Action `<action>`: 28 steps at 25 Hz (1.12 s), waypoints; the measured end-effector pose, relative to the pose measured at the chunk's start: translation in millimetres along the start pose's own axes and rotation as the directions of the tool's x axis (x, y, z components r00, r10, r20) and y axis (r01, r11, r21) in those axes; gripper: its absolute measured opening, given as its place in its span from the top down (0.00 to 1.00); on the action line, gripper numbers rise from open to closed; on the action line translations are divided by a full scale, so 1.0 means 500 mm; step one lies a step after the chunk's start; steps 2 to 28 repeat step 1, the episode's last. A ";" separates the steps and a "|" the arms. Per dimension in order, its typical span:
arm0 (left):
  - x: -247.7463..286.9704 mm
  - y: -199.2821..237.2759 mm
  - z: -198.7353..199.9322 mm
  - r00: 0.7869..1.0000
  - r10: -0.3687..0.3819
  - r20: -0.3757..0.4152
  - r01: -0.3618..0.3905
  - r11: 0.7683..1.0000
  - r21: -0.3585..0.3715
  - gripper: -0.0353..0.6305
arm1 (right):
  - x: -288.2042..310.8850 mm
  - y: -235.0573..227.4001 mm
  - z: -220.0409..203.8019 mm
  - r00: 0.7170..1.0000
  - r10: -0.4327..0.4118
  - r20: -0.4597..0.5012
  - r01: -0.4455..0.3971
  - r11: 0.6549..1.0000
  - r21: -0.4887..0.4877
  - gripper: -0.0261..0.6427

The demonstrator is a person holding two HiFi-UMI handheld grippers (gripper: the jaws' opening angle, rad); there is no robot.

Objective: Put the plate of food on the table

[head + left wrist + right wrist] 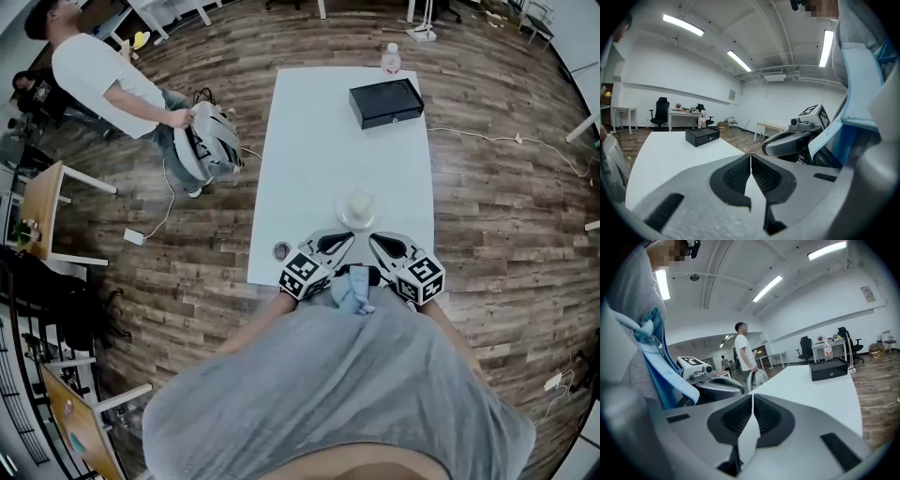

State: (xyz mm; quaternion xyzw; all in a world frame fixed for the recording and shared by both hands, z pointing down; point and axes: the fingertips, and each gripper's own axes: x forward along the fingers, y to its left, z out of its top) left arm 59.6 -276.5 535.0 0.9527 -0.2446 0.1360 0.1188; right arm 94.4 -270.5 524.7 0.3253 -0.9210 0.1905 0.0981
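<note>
Head view, from above: one white worktop (319,141), bearing one black box (385,102) at the far right, one bottle (391,59) with a pink label at the far edge, one plate of food (357,208) toward the near edge, and one small round item (281,250) by the near left corner, too small to identify. Two grippers side by side at the near edge: left gripper (345,240) and right gripper (377,240), tips angled toward each other, just short of the plate and not touching it. Plate round from above, so no long axis or facing to tell; flat on the worktop, contents only a pale blur. One pale blue strap (356,289) hanging between the two marker cubes. One person in a white shirt (103,80) off to the left on the wooden floor, hand on one grey bag (211,141). Left gripper view: left gripper (751,158) clenched, jaws pressed together with nothing between, the other gripper lying close alongside; box and bottle visible far down the worktop. Right gripper view: right gripper (753,399) likewise clenched on nothing, with the standing person beyond it. Plate and small round item seen only from the head; ceiling lights and far desks with chairs only from the two gripper views.
</note>
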 end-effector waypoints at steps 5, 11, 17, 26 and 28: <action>-0.001 -0.001 0.000 1.000 0.002 0.000 -0.002 1.000 -0.001 0.92 | 0.000 0.001 -0.002 1.000 0.002 -0.003 -0.002 1.000 0.000 0.91; -0.001 -0.001 0.000 1.000 0.002 0.000 -0.002 1.000 -0.001 0.92 | 0.000 0.001 -0.002 1.000 0.002 -0.003 -0.002 1.000 0.000 0.91; -0.001 -0.001 0.000 1.000 0.002 0.000 -0.002 1.000 -0.001 0.92 | 0.000 0.001 -0.002 1.000 0.002 -0.003 -0.002 1.000 0.000 0.91; -0.001 -0.001 0.000 1.000 0.002 0.000 -0.002 1.000 -0.001 0.92 | 0.000 0.001 -0.002 1.000 0.002 -0.003 -0.002 1.000 0.000 0.91; -0.001 -0.001 0.000 1.000 0.002 0.000 -0.002 1.000 -0.001 0.92 | 0.000 0.001 -0.002 1.000 0.002 -0.003 -0.002 1.000 0.000 0.91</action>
